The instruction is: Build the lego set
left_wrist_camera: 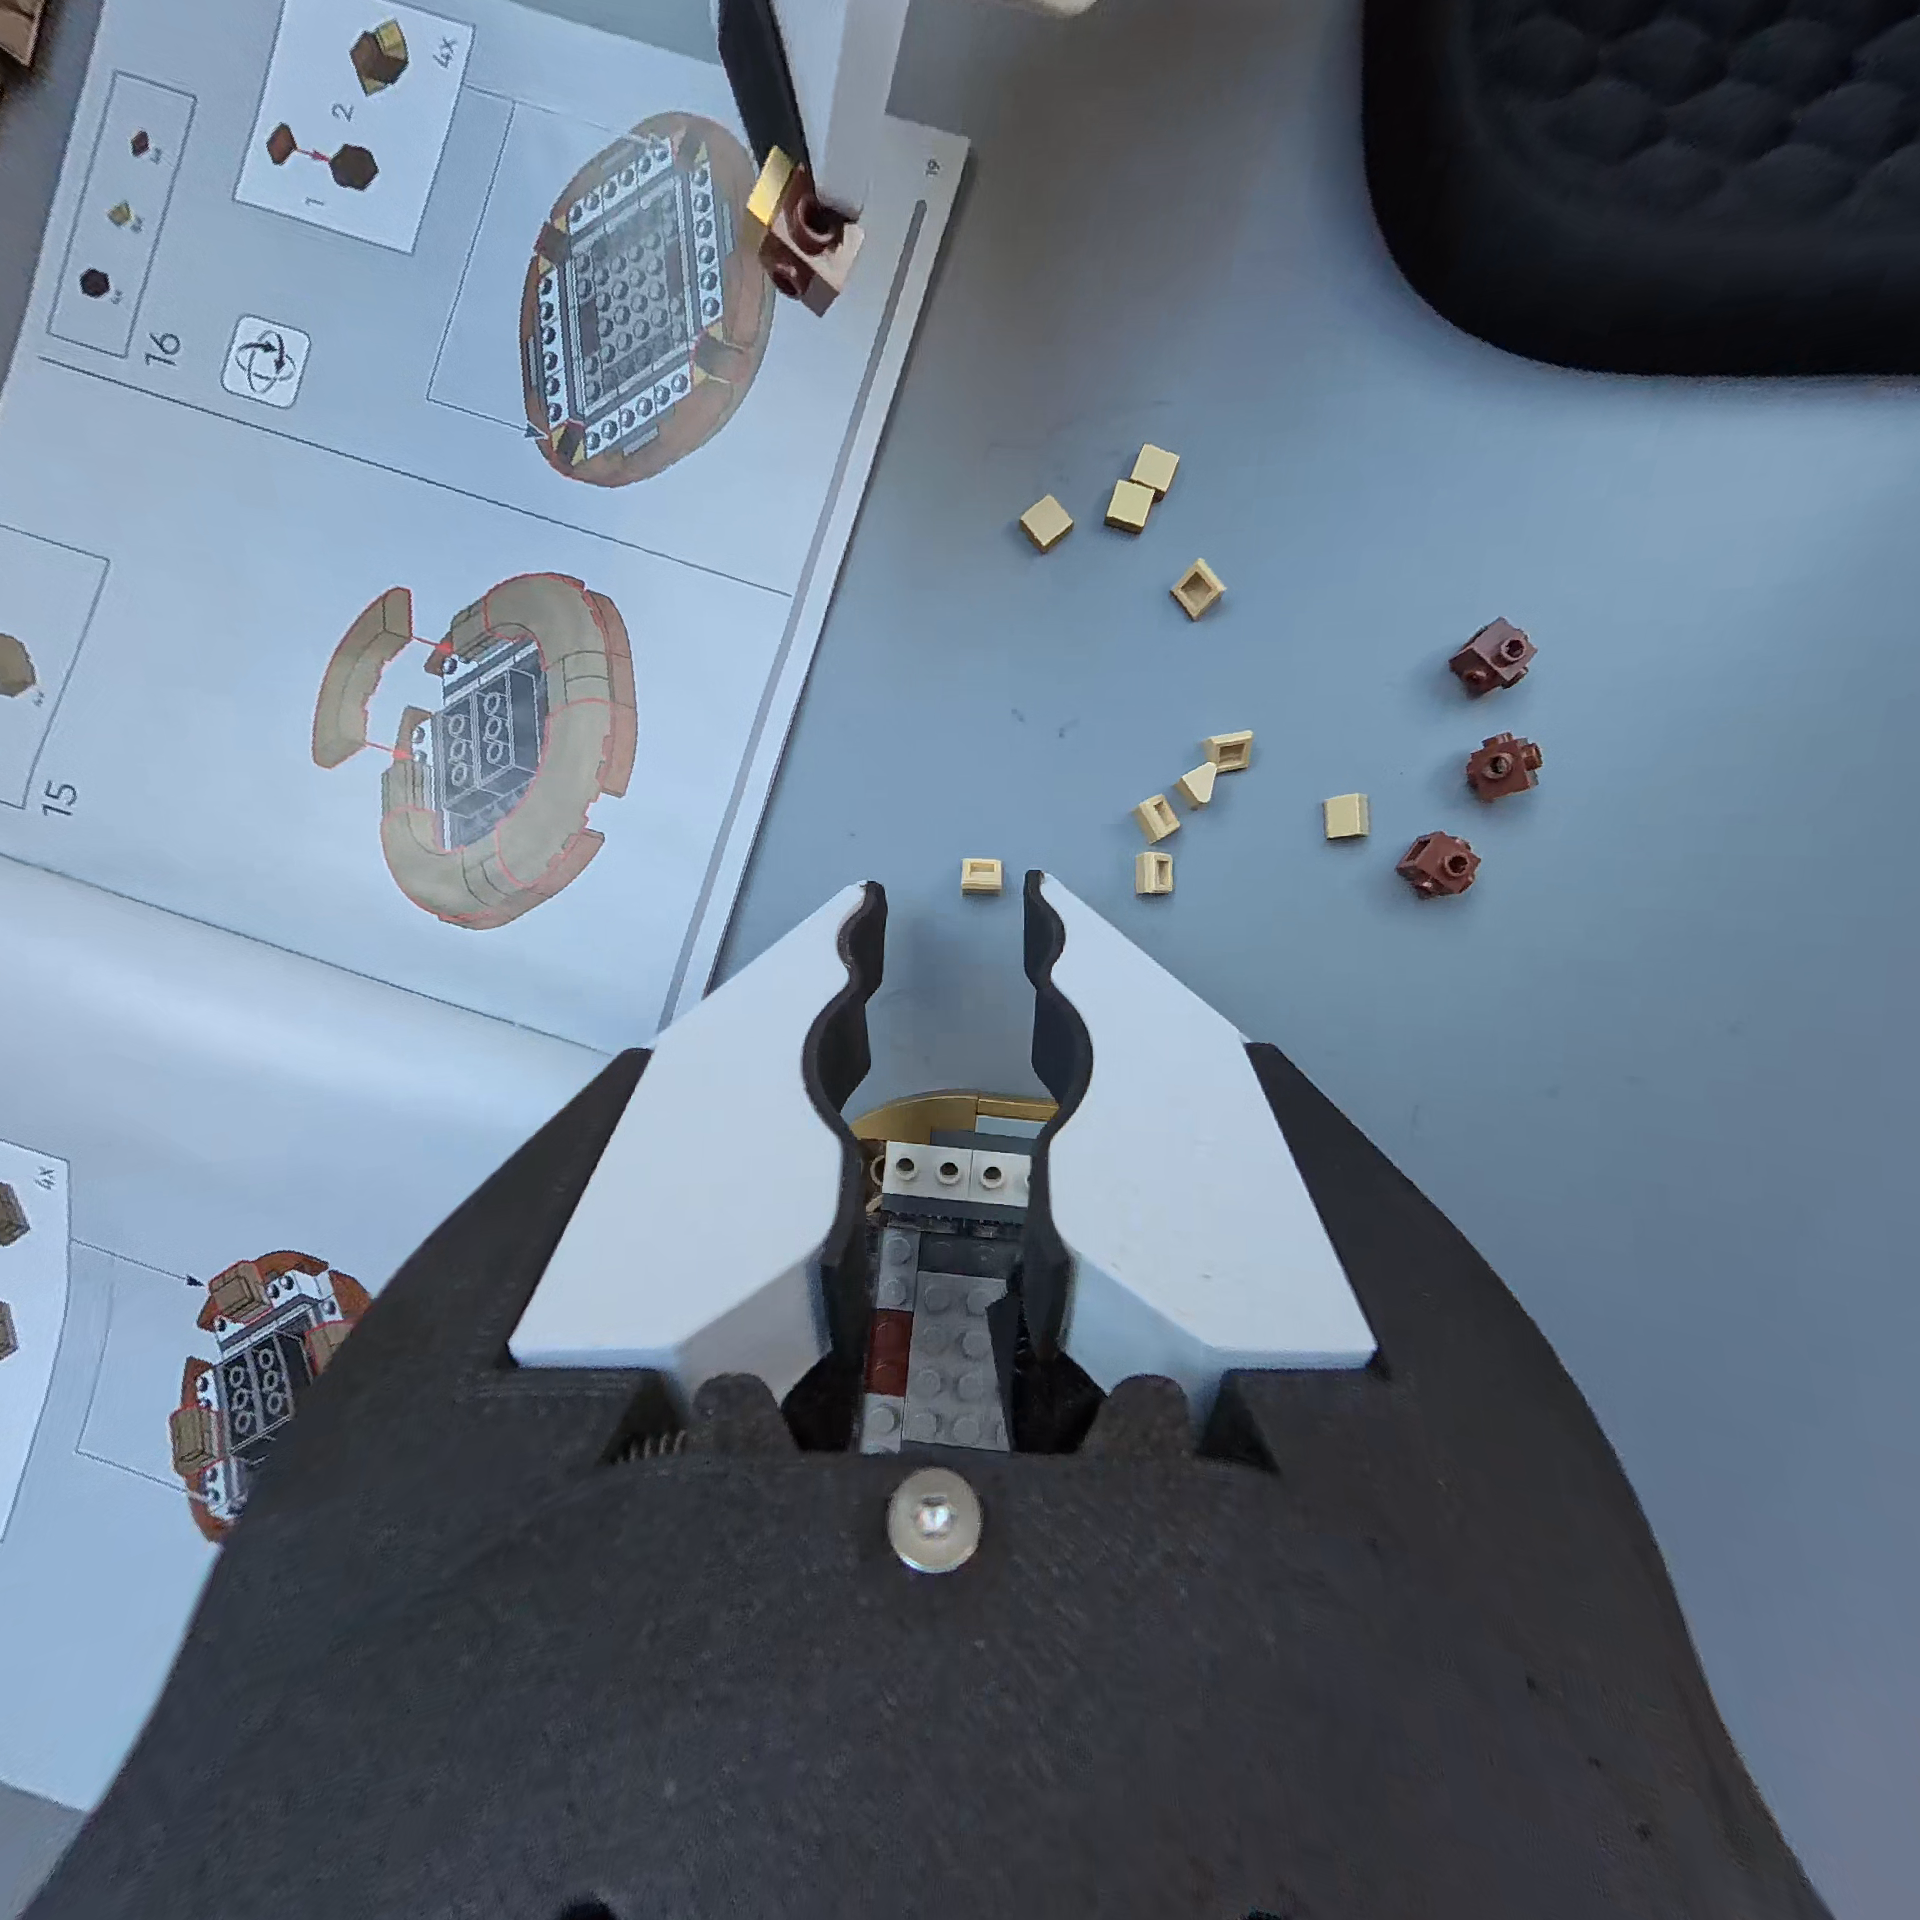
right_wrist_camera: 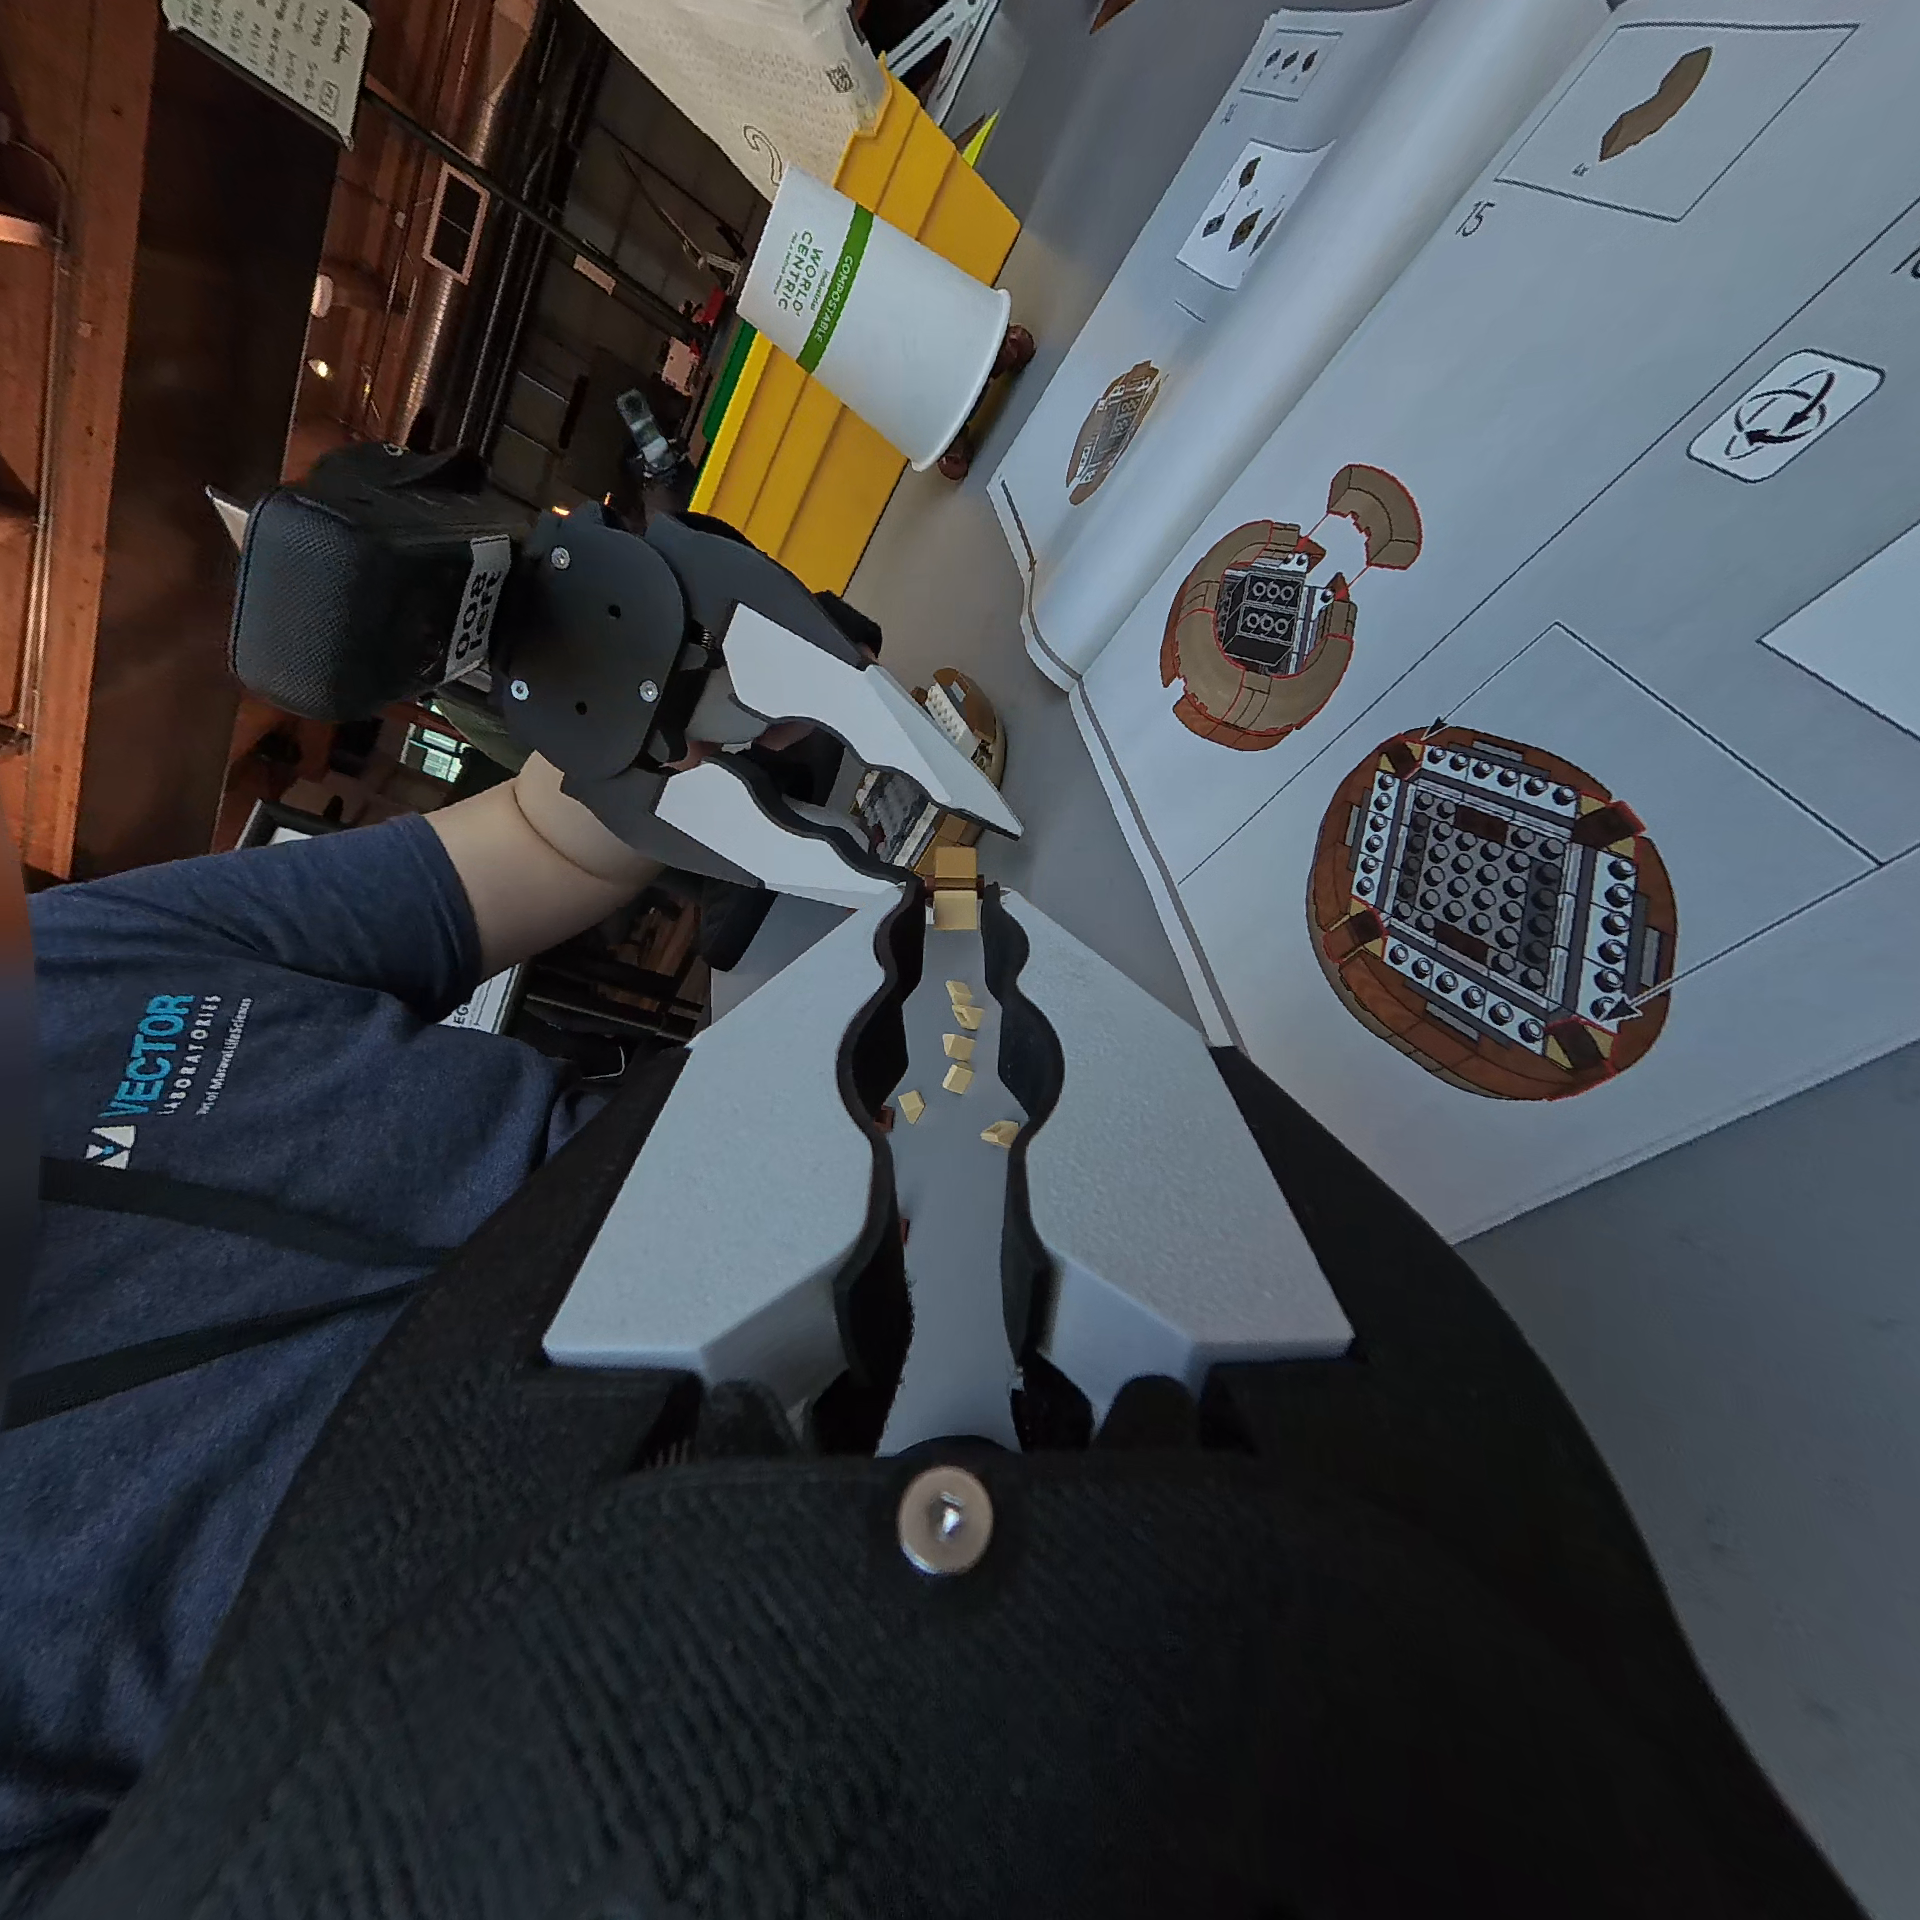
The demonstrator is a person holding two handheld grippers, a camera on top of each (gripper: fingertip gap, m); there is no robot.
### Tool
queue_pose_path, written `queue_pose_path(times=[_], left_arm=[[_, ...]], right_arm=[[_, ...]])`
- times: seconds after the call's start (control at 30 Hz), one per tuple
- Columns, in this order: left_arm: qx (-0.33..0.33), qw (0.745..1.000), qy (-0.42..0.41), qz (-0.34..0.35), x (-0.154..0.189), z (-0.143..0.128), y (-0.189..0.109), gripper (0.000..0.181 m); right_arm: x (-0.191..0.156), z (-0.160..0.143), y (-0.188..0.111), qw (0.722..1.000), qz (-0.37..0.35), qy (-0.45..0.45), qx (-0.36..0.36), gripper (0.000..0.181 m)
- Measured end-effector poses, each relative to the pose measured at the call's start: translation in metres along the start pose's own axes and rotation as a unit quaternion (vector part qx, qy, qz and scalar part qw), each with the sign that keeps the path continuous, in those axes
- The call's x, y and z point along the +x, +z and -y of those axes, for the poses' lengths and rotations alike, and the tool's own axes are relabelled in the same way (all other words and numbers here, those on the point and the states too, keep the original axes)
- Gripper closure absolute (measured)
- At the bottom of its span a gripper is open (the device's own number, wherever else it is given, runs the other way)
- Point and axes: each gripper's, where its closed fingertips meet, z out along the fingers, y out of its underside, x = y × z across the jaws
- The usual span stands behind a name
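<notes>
My left gripper (left_wrist_camera: pixel 951 894) is shut on the round Lego build (left_wrist_camera: pixel 940 1226), a grey studded core with a tan rim, held deep between its fingers above the table. My right gripper (right_wrist_camera: pixel 951 902) is shut on a small brown brick (left_wrist_camera: pixel 805 255) with a tan tile (left_wrist_camera: pixel 771 192) on its side. In the left wrist view the right gripper (left_wrist_camera: pixel 805 203) hangs over the edge of the instruction booklet (left_wrist_camera: pixel 416 623). In the right wrist view the held piece (right_wrist_camera: pixel 953 904) is close to the left gripper's tips and the build (right_wrist_camera: pixel 961 717).
Several loose tan tiles (left_wrist_camera: pixel 1132 504) and three brown studded bricks (left_wrist_camera: pixel 1496 764) lie on the grey table (left_wrist_camera: pixel 1351 1039). A black cushion (left_wrist_camera: pixel 1662 177) is at the far right. A white paper cup (right_wrist_camera: pixel 883 312) and yellow trays (right_wrist_camera: pixel 810 457) stand beyond the booklet. A person's arm (right_wrist_camera: pixel 540 862) holds the left gripper. The gap from one gripper's tips to the other's is roughly 9 centimeters.
</notes>
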Motion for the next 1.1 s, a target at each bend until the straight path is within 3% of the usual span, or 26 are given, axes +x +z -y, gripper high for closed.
queue_pose_path(times=[0.03, 0.7, 0.83, 0.97, 1.1], left_arm=[[-0.002, 1.000, -0.003, -0.003, 0.002, -0.001, 0.002, 0.158], [-0.001, 1.000, 0.028, 0.000, 0.004, -0.004, 0.009, 0.175], [-0.016, 0.995, 0.080, 0.061, -0.010, -0.005, 0.002, 0.175], [0.060, 0.988, 0.102, 0.102, -0.014, 0.021, -0.019, 0.175], [0.130, 0.976, 0.102, 0.143, -0.019, 0.041, -0.042, 0.175]], right_arm=[[0.000, 0.000, 0.000, 1.000, 0.000, 0.000, 0.000, 0.171], [0.003, -0.005, 0.006, 1.000, 0.000, 0.004, -0.015, 0.171], [-0.005, -0.007, 0.017, 1.000, 0.013, 0.002, -0.023, 0.172], [-0.016, -0.012, 0.033, 0.999, 0.019, -0.015, -0.045, 0.171], [-0.030, -0.004, 0.038, 0.999, 0.043, -0.016, -0.021, 0.172]])
